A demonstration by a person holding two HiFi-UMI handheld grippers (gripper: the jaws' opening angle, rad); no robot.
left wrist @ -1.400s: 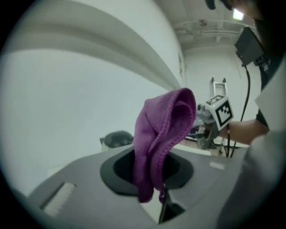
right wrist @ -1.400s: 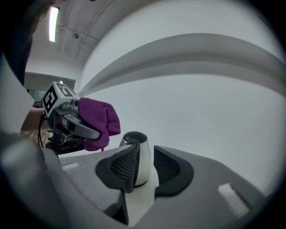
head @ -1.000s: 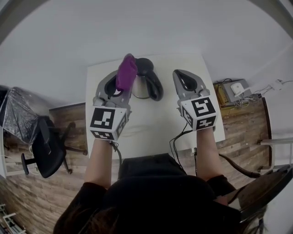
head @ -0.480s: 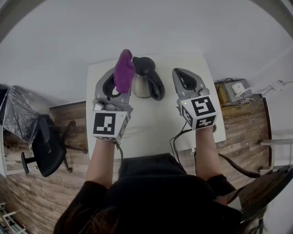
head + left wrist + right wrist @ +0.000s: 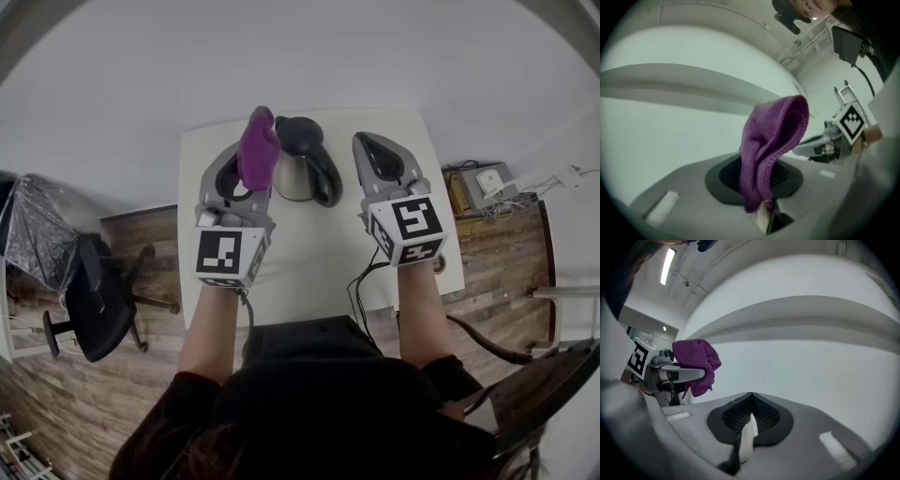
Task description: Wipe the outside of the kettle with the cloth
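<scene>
A steel kettle [image 5: 296,175] with a black lid and handle stands at the far side of the white table [image 5: 309,253]. My left gripper [image 5: 251,167] is shut on a purple cloth [image 5: 257,148], which bunches up out of the jaws; the same cloth [image 5: 774,145] fills the left gripper view. It hangs in the air just left of the kettle, and I cannot tell whether it touches it. My right gripper [image 5: 367,145] is shut and holds nothing, held up to the right of the kettle. The right gripper view shows the left gripper's cloth [image 5: 695,365] off to the left.
A black office chair [image 5: 94,300] stands on the wood floor left of the table. A power strip and cables [image 5: 478,187] lie on the floor to the right. A cable [image 5: 361,281] runs across the table's near edge. A pale wall lies ahead.
The left gripper with the cloth has tilted slightly and shifted a little to the right, toward the kettle. The right gripper has stayed where it was.
</scene>
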